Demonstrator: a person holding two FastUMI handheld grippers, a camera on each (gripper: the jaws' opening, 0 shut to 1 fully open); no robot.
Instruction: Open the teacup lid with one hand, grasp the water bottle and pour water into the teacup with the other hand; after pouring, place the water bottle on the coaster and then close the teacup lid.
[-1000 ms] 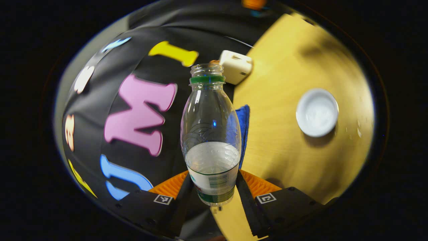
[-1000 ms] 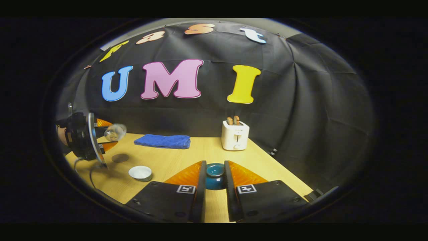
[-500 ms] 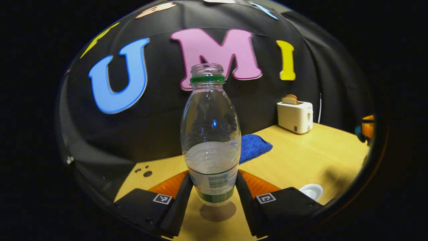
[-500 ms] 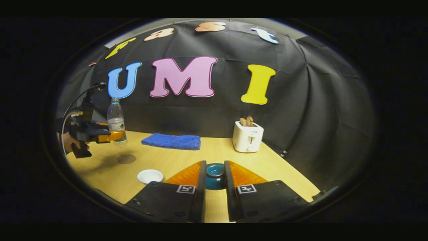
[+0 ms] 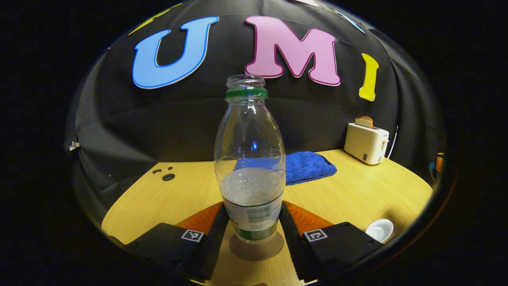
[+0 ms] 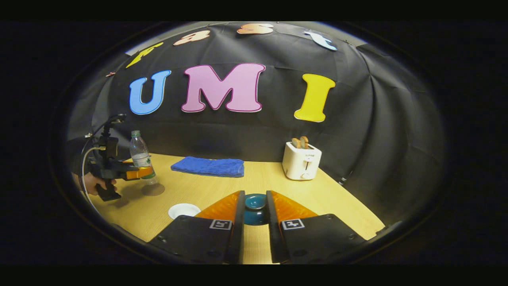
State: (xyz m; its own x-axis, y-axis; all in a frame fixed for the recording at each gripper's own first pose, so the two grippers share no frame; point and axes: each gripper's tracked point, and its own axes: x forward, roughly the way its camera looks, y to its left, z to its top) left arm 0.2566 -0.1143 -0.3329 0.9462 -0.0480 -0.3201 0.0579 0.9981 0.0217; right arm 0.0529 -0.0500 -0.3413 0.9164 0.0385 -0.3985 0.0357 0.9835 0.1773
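Blue towel (image 5: 307,167), white toaster (image 5: 366,143), teal lid (image 6: 255,202), green-banded clear bottle (image 5: 250,159).

1. Light is dim and warm; the tabletop (image 5: 357,190) is the brightest surface, while the cloth wall stays near black.
2. Light comes from above: the bottle (image 5: 250,159) has a soft, round dark patch right under its base.
3. A small blue glint sits on the bottle's clear wall, with pale streaks of glare along its shoulder.
4. Both views bulge strongly; the tabletop's edge curves and things near the rim stretch and darken.
5. Focus is sharp at the centre, with no motion blur; the far bottle (image 6: 141,157) is small yet crisp.
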